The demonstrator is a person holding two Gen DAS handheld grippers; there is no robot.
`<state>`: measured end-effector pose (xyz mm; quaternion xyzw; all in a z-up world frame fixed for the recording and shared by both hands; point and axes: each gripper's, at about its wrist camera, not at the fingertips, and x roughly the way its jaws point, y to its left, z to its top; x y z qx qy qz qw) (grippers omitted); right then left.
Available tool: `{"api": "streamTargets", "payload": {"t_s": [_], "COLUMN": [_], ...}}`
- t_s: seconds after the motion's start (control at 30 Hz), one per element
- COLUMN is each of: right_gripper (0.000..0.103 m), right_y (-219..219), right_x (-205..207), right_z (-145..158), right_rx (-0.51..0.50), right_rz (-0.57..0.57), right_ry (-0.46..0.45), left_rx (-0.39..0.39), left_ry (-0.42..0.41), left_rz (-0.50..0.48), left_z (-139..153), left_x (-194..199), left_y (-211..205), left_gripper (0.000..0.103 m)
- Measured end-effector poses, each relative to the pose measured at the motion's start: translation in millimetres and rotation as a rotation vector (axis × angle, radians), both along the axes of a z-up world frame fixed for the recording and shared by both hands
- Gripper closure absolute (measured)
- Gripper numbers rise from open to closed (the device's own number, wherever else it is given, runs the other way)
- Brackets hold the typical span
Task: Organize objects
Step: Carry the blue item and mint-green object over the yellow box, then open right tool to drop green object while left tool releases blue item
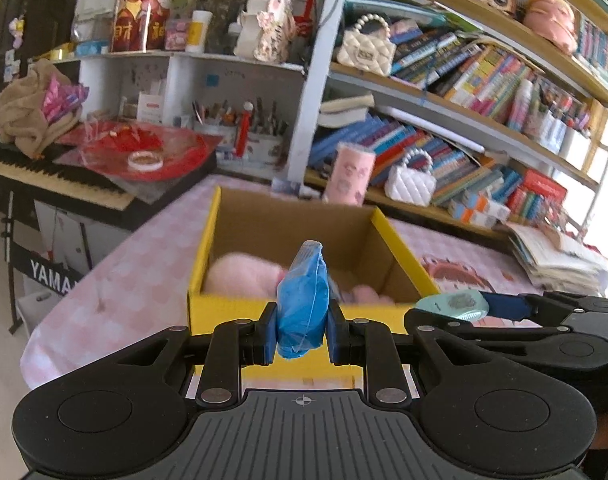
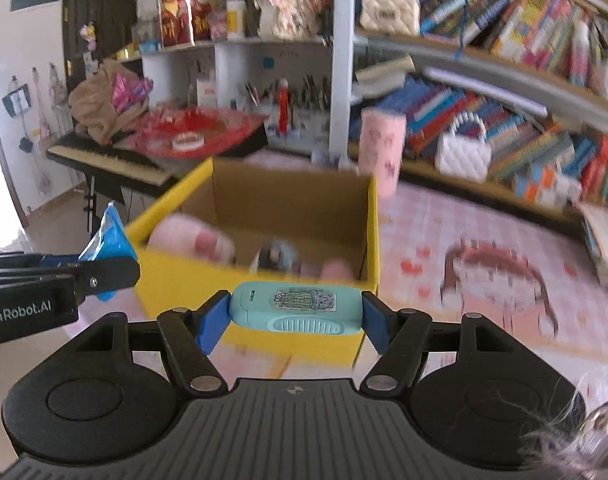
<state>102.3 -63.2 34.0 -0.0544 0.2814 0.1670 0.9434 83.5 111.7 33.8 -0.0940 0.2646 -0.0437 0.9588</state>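
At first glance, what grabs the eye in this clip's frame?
The yellow cardboard box stands open on the pink tablecloth, with pink plush inside. Just short of its near wall, the left hand-held gripper clamps a blue packet, and the right hand-held gripper clamps a mint-green device.

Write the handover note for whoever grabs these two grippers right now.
Left gripper: shut on the blue packet, held in front of the yellow box.
Right gripper: shut on the mint green device, also just short of the box's near wall.
Done: pink plush toy lies inside the box.
Left: carry both held items over the rim and release them inside.
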Motion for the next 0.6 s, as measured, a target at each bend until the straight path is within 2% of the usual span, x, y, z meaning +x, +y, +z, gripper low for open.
{"api": "streamTargets", "payload": {"t_s": [0.17, 0.27, 0.47, 0.6], "right_gripper": [0.036, 0.036, 0.036, 0.036], "right_y": [2.4, 9.2, 21.8, 29.8], "right_x": [42.2, 67.9, 120.9, 137.9], "right_z": [7.3, 3.7, -18.7, -34.3], "right_rx": [0.000, -0.038, -0.122, -0.204], "right_rz": [0.045, 0.097, 0.218, 0.313], "right_ry": [-0.036, -0.036, 0.082, 0.118], "left_rx": [0.001, 0.005, 0.009, -0.004], "left_ry": [-0.028, -0.034, 0.003, 0.045], "left_rz": [0.042, 0.060, 0.067, 0.073], "left_z": [9.2, 11.9, 6.8, -2.2], "left_x": [31.5, 51.7, 85.0, 100.0], "left_y": [-4.2, -8.0, -17.9, -23.2], "left_gripper": [0.081, 0.081, 0.081, 0.081]}}
